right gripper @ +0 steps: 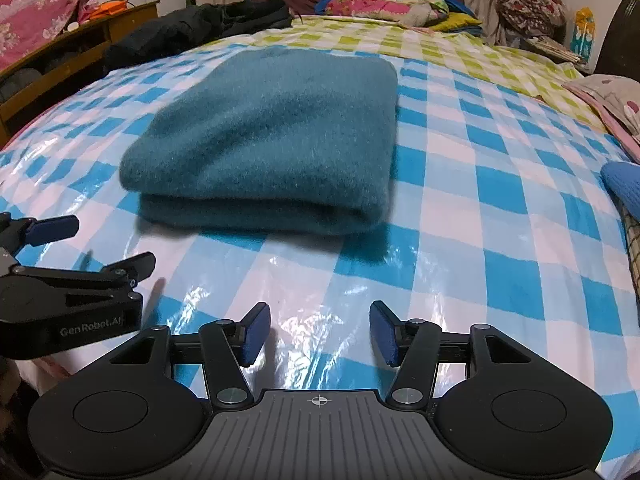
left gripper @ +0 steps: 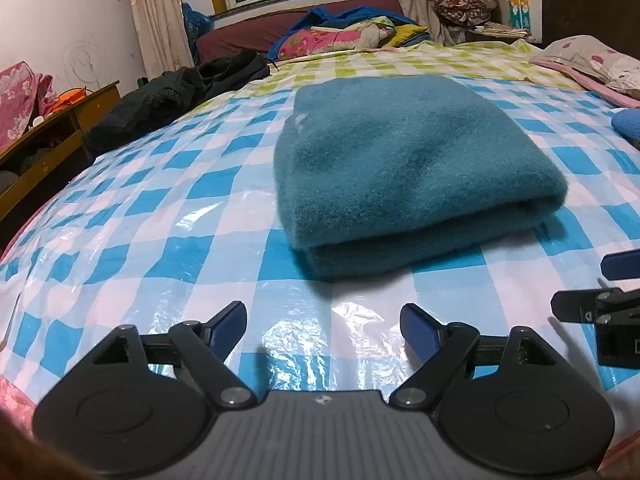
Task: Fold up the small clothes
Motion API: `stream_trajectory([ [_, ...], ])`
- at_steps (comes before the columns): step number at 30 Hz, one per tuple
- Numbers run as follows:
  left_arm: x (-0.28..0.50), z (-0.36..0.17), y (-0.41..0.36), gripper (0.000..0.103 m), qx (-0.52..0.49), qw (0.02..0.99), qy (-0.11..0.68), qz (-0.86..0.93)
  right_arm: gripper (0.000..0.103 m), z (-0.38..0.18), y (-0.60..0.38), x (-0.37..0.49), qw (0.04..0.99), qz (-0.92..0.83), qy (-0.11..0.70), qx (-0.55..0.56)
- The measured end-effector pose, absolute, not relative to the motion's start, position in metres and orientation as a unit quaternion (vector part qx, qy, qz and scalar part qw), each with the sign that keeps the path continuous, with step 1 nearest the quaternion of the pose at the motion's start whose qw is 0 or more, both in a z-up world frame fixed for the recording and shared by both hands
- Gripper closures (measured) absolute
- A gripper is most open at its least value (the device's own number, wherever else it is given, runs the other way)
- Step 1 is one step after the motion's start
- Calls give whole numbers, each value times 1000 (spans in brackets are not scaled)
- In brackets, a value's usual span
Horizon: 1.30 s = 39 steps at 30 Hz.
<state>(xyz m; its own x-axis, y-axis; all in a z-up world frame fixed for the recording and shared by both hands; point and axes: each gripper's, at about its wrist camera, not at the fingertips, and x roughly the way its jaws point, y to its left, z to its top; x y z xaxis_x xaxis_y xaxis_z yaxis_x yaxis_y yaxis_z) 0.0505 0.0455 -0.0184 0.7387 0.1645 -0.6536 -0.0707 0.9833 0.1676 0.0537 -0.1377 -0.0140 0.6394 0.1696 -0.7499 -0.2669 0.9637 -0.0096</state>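
Note:
A teal fuzzy garment [left gripper: 404, 168] lies folded in a thick rectangle on the blue-and-white checked plastic sheet [left gripper: 160, 216]; it also shows in the right wrist view [right gripper: 272, 136]. My left gripper [left gripper: 323, 326] is open and empty, just in front of the garment's near fold. My right gripper [right gripper: 320, 332] is open and empty, also short of the fold. Each gripper shows at the edge of the other's view: the right one [left gripper: 596, 284] and the left one [right gripper: 108, 242], both open.
A blue knitted item [right gripper: 624, 188] lies at the right edge of the bed. Black clothes [left gripper: 168, 92] lie at the far left, colourful bedding [left gripper: 344, 36] at the back, a pink quilt [left gripper: 592, 64] at the right. A wooden cabinet [left gripper: 48, 140] stands left.

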Motion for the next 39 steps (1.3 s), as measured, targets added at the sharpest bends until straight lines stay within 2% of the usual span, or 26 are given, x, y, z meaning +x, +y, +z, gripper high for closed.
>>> stream_trajectory([
  [7,50,-23,47,5,58,924,370,69,42,-19,-142,47,904,115,408,-54],
  [12,48,-24,41,4,67,923,373,59,40,-22,-142,45,904,108,411,-54],
  [15,45,-24,39,4,60,924,374,48,35,-23,-141,45,905,104,409,-56],
  [22,42,-24,35,4,56,923,378,34,30,-27,-140,44,907,87,407,-61],
  [39,40,-25,31,4,52,919,391,34,27,-28,-141,43,908,74,407,-60],
])
